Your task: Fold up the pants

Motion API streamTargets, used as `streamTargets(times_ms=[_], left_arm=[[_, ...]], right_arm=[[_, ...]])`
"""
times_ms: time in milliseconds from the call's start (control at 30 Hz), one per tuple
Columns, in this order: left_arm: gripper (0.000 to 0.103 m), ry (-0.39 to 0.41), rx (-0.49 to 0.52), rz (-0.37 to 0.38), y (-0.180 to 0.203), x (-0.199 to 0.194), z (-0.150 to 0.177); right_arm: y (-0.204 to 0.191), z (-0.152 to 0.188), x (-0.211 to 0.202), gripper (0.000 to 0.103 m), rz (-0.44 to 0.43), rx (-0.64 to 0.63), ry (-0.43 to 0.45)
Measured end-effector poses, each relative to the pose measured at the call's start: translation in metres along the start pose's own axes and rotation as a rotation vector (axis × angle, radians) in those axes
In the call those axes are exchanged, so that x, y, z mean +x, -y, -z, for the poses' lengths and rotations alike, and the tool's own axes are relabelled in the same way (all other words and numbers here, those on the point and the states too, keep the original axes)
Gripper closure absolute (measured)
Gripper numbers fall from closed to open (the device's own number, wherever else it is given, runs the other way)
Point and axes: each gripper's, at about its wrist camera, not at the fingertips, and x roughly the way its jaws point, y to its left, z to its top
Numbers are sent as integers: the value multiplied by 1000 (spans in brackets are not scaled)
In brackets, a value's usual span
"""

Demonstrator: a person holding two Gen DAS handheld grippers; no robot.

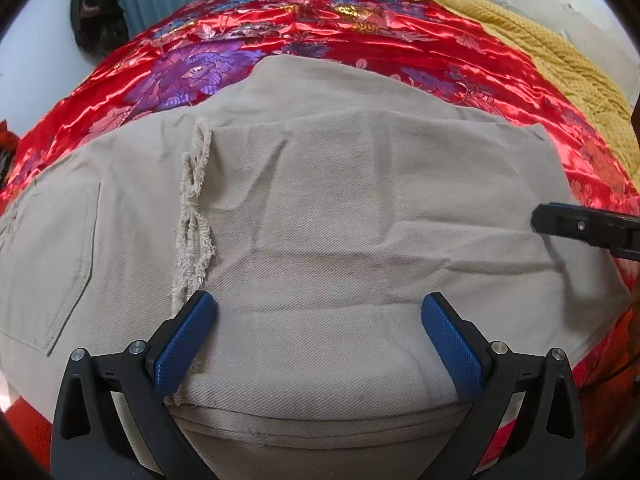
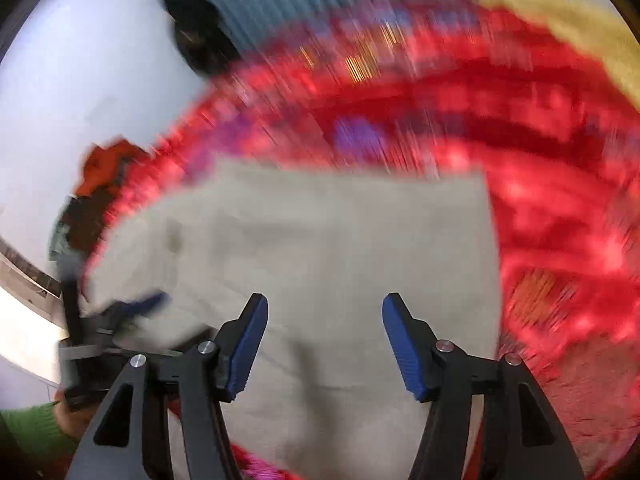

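Two grippers over one pair of beige pants [image 1: 360, 208], folded into a thick pad on a red floral satin bedspread [image 1: 248, 40]. L to R in the left wrist view: a back pocket [image 1: 48, 264] lies flat at the far left of the cloth, then a frayed hem edge [image 1: 192, 216] runs down the fabric toward the left gripper [image 1: 318, 312]. That gripper's jaws stand wide apart w/ nothing between the blue pads, pointing down at the pants; whether the tips touch the cloth can't be told. Further right the pants are smooth w/ shallow creases, ending in a square corner. At the right edge of the frame one black finger of the right gripper [image 1: 560, 224] pokes in over the cloth's right side. A mustard knit blanket [image 1: 560, 64] lies on the bed beyond, upper right.

Right wrist view is heavily blurred. Far left, a green sleeve [image 2: 28, 428] and the left gripper sit at the pants' left edge. Center: right gripper [image 2: 324, 312], jaws roughly half apart, empty, above the beige cloth. Red bedspread fills the right.
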Motion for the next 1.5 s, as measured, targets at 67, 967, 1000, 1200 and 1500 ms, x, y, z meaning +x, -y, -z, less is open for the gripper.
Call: streamTargets(times_ms=[67,967,1000,1200,1500], left_arm=[[1,0,-4,5,-1,0,0],[1,27,20,-7,2,1,4],[1,29,20,-7,2,1,5],[1,31,21,-7,2,1,5],[0,62,34,-6,2,-1,9]], right_arm=[[-7,-2,-4,46,23,-29,21],[-38,87,-12,32,23,-102,104],[-38,87,-12,32,22,-103,104],[-38,89,-14,31,21,-103,104],[-39,89,-13,31,25,-108,105]])
